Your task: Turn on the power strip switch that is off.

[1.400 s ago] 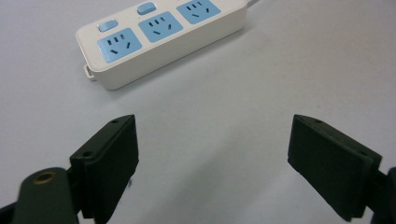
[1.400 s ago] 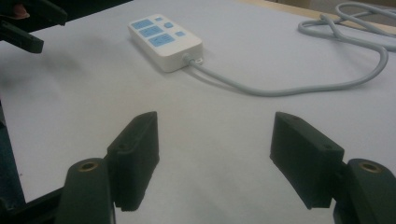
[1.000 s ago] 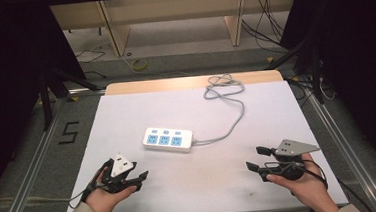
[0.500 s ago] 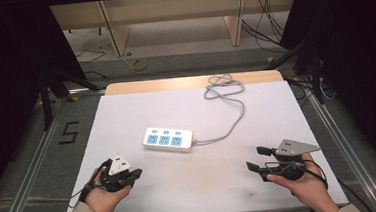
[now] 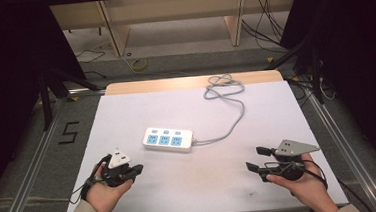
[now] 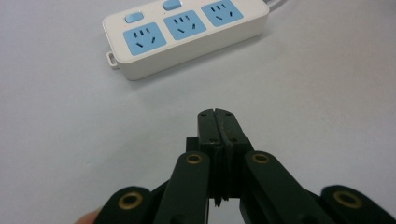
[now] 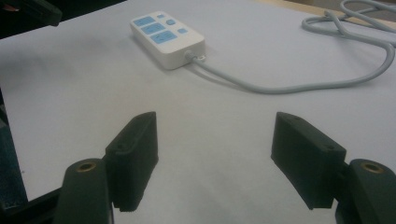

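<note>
I've got the left gripper (image 6: 218,114) w/ jaws pressed together on nothing; right gripper (image 7: 215,158) w/ jaws spread wide, also empty. Power strip (image 5: 169,139) lies flat on the white table (image 5: 126,115), ahead of both tools: ahead and a bit right of the left one, ahead-left of the right one, its cord (image 5: 232,123) trailing off to the far edge. Neither tool touches it. I reckon the next move is a reach for the strip; I'd reopen the left first, come in low and square across the short width. Vs a sec ago: left jaws have just closed, nothing between them; strip and right tool unchanged.
</note>
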A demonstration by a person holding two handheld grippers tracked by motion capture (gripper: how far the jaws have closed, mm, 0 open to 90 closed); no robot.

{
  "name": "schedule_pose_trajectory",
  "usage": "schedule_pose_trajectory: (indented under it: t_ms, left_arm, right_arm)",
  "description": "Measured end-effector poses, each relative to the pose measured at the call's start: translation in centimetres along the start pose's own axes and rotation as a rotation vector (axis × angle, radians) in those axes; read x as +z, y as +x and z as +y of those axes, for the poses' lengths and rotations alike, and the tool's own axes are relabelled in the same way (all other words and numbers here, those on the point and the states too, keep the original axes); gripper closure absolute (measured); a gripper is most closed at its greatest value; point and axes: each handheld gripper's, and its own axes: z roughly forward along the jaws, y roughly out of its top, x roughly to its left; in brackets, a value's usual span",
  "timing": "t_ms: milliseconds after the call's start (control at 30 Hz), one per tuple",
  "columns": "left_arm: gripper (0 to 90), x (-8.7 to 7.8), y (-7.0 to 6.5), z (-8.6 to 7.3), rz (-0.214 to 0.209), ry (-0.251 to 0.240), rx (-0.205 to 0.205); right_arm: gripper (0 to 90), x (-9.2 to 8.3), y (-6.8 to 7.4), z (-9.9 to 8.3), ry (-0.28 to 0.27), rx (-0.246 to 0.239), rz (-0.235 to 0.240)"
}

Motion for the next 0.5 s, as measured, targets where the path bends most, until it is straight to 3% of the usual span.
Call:
schedule_pose_trajectory:
  t_ms: [500]
  left_arm:
    - [89.8,0.9,-0.8,1.6,0.004,-0.001,0.016]
  right_arm:
    - [31.9,0.1,0.0,0.0,0.004,-0.002,0.001]
